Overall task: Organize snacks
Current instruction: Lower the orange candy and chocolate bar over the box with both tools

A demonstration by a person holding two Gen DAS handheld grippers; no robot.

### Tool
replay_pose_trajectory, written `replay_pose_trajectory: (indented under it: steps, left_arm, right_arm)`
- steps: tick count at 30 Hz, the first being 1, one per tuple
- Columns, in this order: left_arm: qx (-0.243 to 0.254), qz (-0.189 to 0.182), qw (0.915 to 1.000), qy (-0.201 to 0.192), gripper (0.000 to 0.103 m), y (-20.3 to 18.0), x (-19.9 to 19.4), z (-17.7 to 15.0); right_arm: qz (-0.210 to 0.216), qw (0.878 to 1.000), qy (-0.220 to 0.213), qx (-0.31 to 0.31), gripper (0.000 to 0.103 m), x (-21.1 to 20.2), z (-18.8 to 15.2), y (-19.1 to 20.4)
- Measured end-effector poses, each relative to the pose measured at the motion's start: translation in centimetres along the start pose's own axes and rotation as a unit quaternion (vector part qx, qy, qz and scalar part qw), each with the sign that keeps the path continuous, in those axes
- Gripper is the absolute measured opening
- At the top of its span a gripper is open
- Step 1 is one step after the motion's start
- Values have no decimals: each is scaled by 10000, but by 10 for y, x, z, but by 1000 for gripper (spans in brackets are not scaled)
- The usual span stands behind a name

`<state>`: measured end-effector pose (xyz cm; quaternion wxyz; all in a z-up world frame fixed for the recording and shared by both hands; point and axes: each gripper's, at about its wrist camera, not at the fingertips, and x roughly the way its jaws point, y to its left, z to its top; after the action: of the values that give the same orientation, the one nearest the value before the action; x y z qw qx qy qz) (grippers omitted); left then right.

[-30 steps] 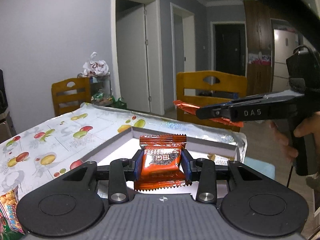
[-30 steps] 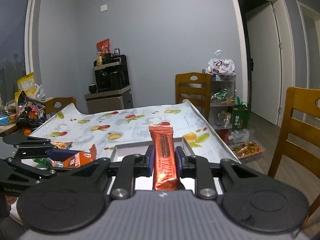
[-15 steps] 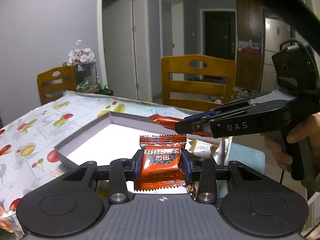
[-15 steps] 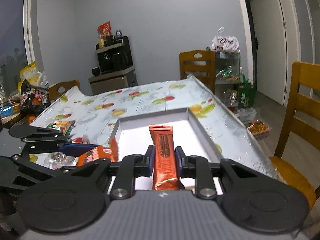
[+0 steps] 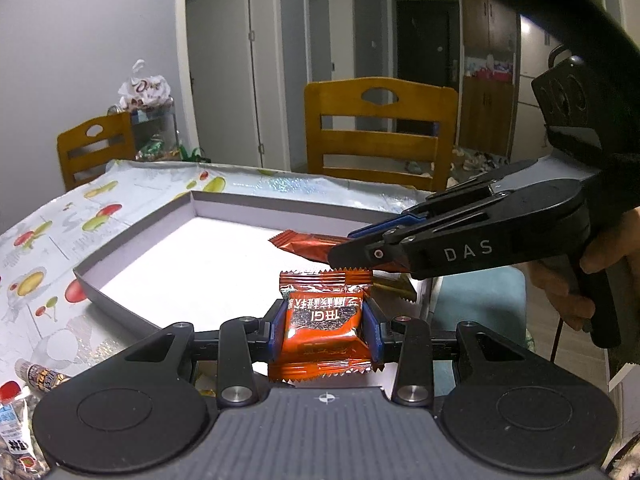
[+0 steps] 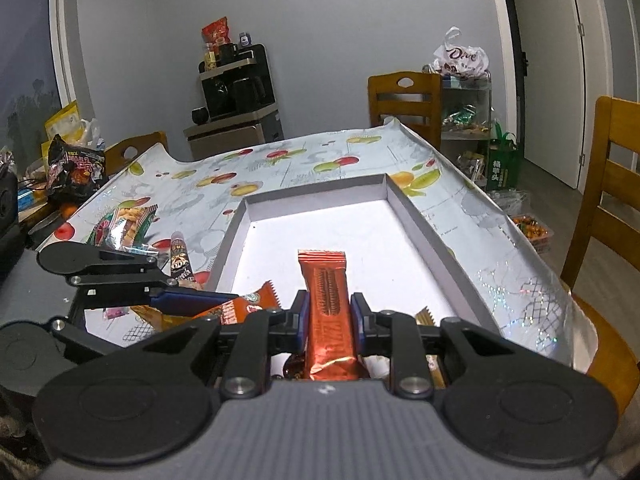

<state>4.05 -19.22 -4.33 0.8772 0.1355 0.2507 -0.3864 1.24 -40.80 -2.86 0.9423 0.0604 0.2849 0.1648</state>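
My left gripper (image 5: 325,326) is shut on a square orange snack packet (image 5: 323,330) and holds it over the near edge of a shallow white box (image 5: 280,204). My right gripper (image 6: 329,314) is shut on a long orange-red snack bar (image 6: 327,304) and holds it over the near end of the same box (image 6: 396,200). In the left wrist view the right gripper (image 5: 360,244) comes in from the right with the bar (image 5: 308,245) sticking out over the box. In the right wrist view the left gripper (image 6: 188,300) comes in from the left with the packet (image 6: 244,304).
Loose snack packs (image 6: 128,228) and a stick pack (image 6: 180,260) lie on the fruit-print tablecloth (image 6: 304,160) left of the box. More wrapped snacks (image 6: 426,320) lie in the box's near end. Wooden chairs (image 5: 380,132) stand at the table's sides.
Both grippers have come down and forward over the white box, still holding their snacks. The box now fills more of both views and the two grippers are closer together.
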Motion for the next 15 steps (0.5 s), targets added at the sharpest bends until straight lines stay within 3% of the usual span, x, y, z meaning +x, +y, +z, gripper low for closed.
replay_pose_trajectory:
  steps: [15]
  left_arm:
    - [-118,20,9999,74,41,1,1,-1]
  right_arm:
    - [-27,9999,55,86,22,4,-3,3]
